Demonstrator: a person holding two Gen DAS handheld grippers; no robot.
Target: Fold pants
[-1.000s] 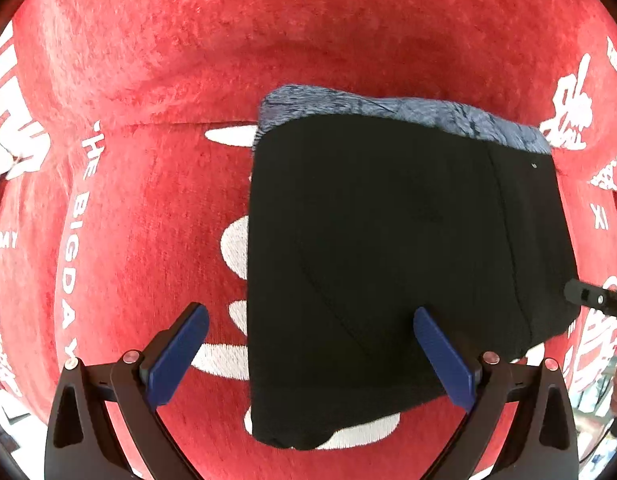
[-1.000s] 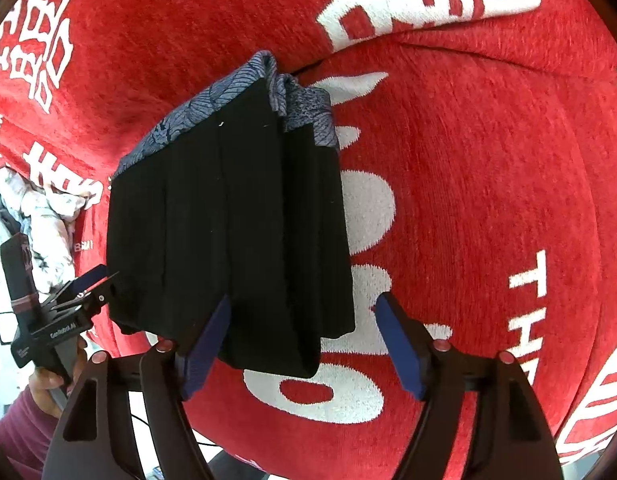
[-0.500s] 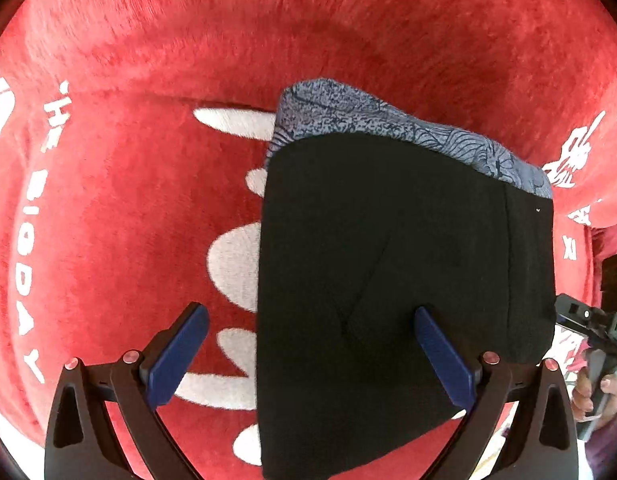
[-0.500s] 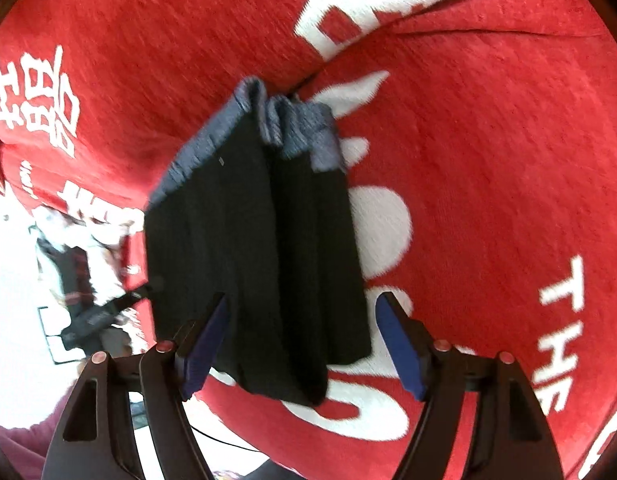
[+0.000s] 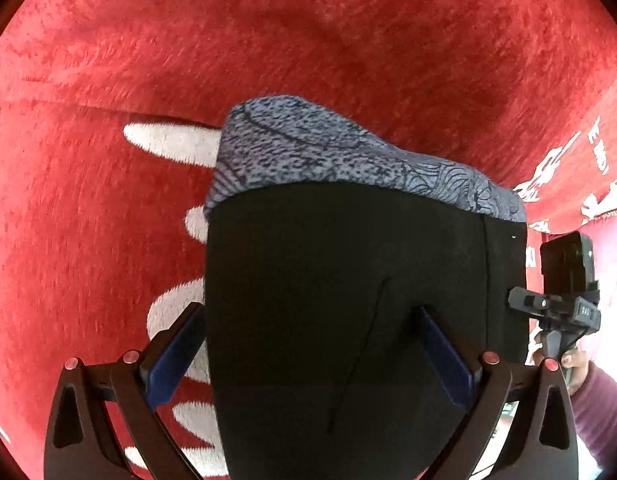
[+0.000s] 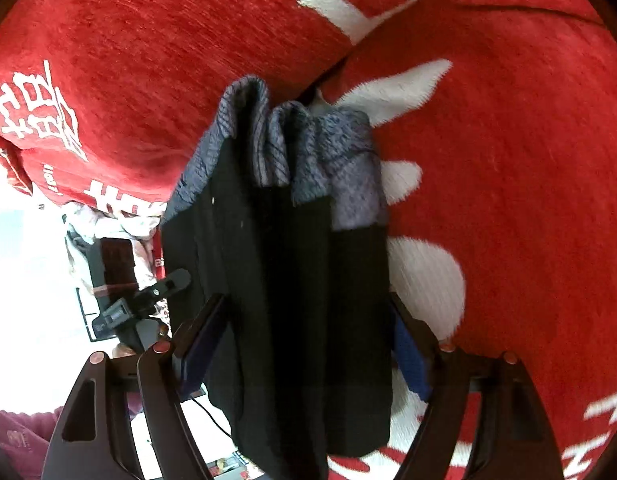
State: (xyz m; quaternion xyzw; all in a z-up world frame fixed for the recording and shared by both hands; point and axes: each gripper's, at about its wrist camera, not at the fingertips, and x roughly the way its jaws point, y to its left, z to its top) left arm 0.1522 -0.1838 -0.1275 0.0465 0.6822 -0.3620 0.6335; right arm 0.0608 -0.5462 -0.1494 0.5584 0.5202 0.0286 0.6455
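the left tongs [image 5: 308, 356] stand wide apart over the pants [image 5: 348, 300]. the left pad lies at the pants' left edge, and the right pad [image 5: 444, 360] lies over the black cloth. whether either pad presses on the cloth cannot be told, and nothing is pinched between them.

the right tongs [image 6: 304, 344] are also spread wide and are opening a little more. the stacked black folds of the pants [image 6: 292, 300] sit between the two pads. the left pad [image 6: 200, 348] is at one side of the stack and the right pad at the other, neither squeezing it.

the pants lie folded into a thick bundle on a red cover [image 5: 308, 40] with white lettering. their grey patterned band [image 5: 328, 156] is at the far end, towards a crease in the cover.

the left view shows the bundle's broad flat top and the band as one wide strip. at its right edge it shows the right tongs held in a hand [image 5: 576, 364] with a maroon sleeve.

the right view looks along the bundle's side, where the separate layers and the bunched band [image 6: 284, 144] show. at its left it shows the left tongs [image 6: 148, 296] against a bright floor, and a heap of pale clothes [image 6: 120, 224] just beyond the cover's edge.
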